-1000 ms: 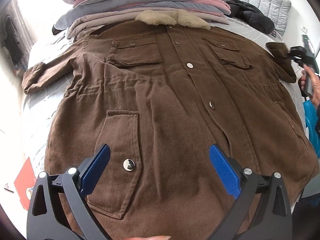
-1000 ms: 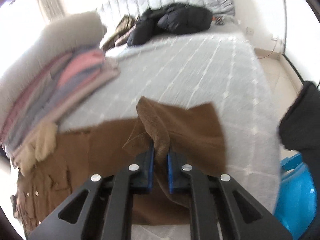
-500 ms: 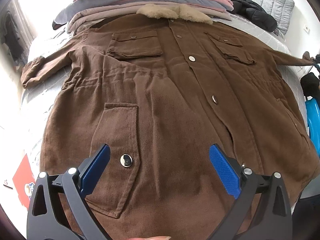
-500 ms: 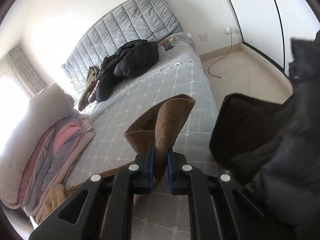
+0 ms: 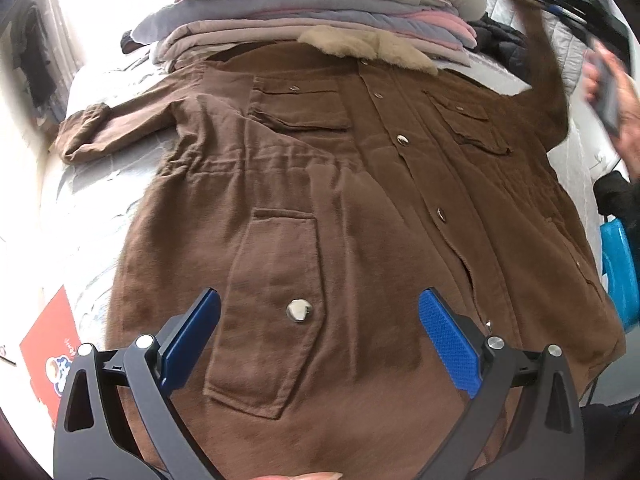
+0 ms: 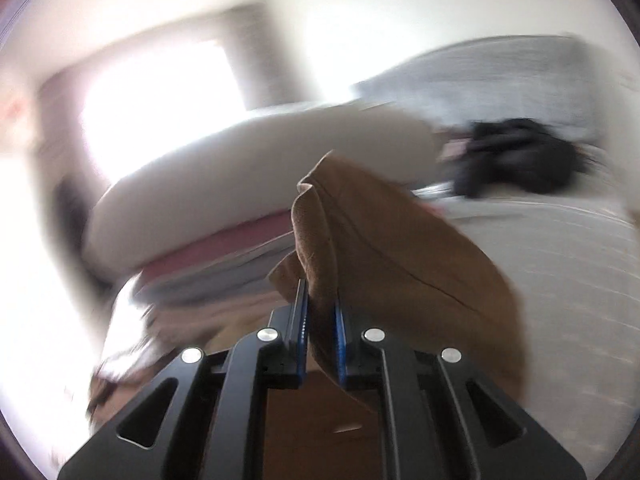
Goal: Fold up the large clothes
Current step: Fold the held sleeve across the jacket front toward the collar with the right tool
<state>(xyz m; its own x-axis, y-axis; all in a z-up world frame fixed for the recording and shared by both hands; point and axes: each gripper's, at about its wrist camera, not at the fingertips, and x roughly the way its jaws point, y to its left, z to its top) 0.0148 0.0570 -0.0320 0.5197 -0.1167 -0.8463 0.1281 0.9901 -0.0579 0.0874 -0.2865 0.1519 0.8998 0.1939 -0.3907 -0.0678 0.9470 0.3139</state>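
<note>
A large brown coat (image 5: 360, 184) with a beige fur collar (image 5: 368, 46) lies front-up and buttoned on the bed. Its left sleeve (image 5: 108, 128) lies spread out to the left. My left gripper (image 5: 318, 320) is open and empty, hovering over the coat's lower hem beside a patch pocket (image 5: 276, 292). My right gripper (image 6: 320, 312) is shut on the cuff of the right sleeve (image 6: 380, 248) and holds it lifted in the air. In the left wrist view the raised sleeve (image 5: 548, 60) stands up at the top right.
A stack of folded quilts (image 5: 320, 4) sits behind the collar. A black jacket (image 6: 520, 156) lies further up the grey bed (image 6: 560, 280). A red box (image 5: 48, 352) is on the floor at left; a blue object (image 5: 618, 268) is at right.
My right gripper has lifted the right sleeve from lying out sideways to high above the bed and swung toward the coat. The left gripper has stayed open over the hem.
</note>
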